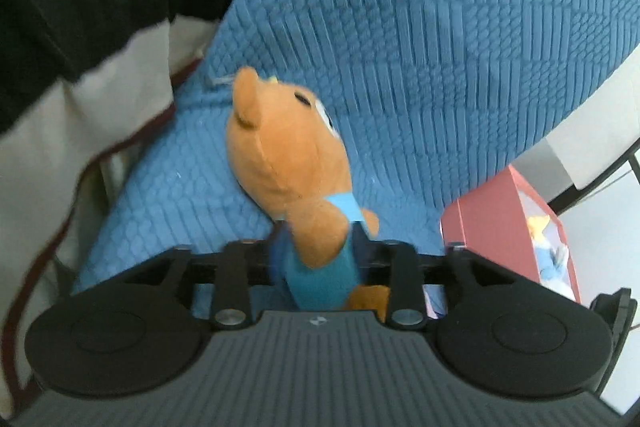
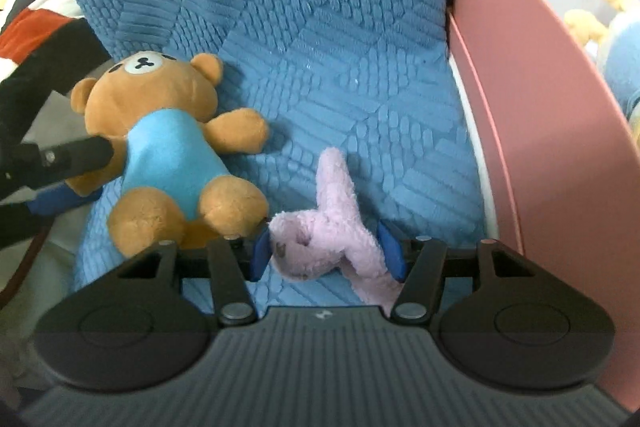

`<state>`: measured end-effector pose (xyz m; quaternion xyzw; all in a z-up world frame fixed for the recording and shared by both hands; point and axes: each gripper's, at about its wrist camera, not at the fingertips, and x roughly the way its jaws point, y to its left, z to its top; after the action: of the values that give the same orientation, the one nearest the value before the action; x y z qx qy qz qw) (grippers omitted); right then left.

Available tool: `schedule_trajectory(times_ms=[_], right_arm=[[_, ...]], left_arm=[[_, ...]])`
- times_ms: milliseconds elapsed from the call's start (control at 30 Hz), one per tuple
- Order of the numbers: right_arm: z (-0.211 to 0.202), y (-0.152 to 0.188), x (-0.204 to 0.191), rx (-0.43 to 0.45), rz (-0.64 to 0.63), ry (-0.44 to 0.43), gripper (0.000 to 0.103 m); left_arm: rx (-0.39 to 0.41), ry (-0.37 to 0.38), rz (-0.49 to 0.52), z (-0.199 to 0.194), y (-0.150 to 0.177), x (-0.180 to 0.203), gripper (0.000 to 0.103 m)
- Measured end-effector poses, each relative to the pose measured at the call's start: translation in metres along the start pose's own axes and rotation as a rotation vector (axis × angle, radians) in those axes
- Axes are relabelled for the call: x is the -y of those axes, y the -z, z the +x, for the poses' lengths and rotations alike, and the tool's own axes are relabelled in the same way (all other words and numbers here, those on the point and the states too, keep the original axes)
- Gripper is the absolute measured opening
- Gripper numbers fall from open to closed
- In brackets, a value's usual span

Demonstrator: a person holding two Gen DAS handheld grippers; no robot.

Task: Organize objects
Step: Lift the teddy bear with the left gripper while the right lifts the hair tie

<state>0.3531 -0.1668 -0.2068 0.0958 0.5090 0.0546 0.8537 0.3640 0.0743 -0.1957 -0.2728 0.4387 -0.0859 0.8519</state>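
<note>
The left gripper [image 1: 318, 259] is clamped on the torso of the brown bear plush [image 1: 288, 163], which lies on the blue cushion [image 1: 440, 47] near its left edge; the fingertips are hidden by the plush. The right gripper [image 2: 326, 253] has its blue pads [image 2: 394, 251] closed on the pink plush [image 2: 332, 227] near the cushion's front edge. The pink bin [image 2: 532, 107] stands beside the cushion's right edge, its contents cut off and blurred.

My right gripper [image 2: 326, 253] has a ribbed grey body, black link arms with round silver pivots, and blue pads [image 2: 260, 255]. My left gripper [image 1: 320, 255] looks the same, though its pads seem darker through blur.
</note>
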Motion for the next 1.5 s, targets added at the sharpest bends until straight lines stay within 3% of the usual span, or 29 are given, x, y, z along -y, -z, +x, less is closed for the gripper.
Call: schedule_trajectory(times_ms=[33, 133, 400, 600, 1100, 1333, 1500], right_arm=[[-0.001, 0.001, -0.001, -0.002, -0.009, 0.0, 0.061], [-0.002, 0.003, -0.004, -0.001, -0.04, 0.0, 0.065], [0.007, 0.011, -0.015, -0.022, -0.144, 0.017, 0.066], [0.007, 0.011, -0.013, 0.004, -0.157, 0.027, 0.056], [0.005, 0.0, 0.003, 0.039, -0.08, 0.06, 0.055], [-0.003, 0.0, 0.005, 0.055, -0.066, 0.048, 0.055], [-0.01, 0.005, 0.008, 0.047, -0.039, 0.021, 0.055]], left_arm=[[-0.005, 0.006, -0.009, 0.002, 0.001, 0.0, 0.071], [-0.008, 0.018, -0.018, 0.008, 0.005, 0.002, 0.077], [-0.067, -0.043, -0.013, 0.029, 0.01, 0.007, 0.077], [-0.064, -0.063, -0.005, 0.039, 0.008, 0.01, 0.077], [-0.057, -0.097, -0.015, 0.067, -0.008, 0.012, 0.075], [-0.05, -0.112, 0.011, 0.066, -0.009, 0.016, 0.062], [-0.055, -0.119, 0.07, 0.053, 0.0, 0.022, 0.061]])
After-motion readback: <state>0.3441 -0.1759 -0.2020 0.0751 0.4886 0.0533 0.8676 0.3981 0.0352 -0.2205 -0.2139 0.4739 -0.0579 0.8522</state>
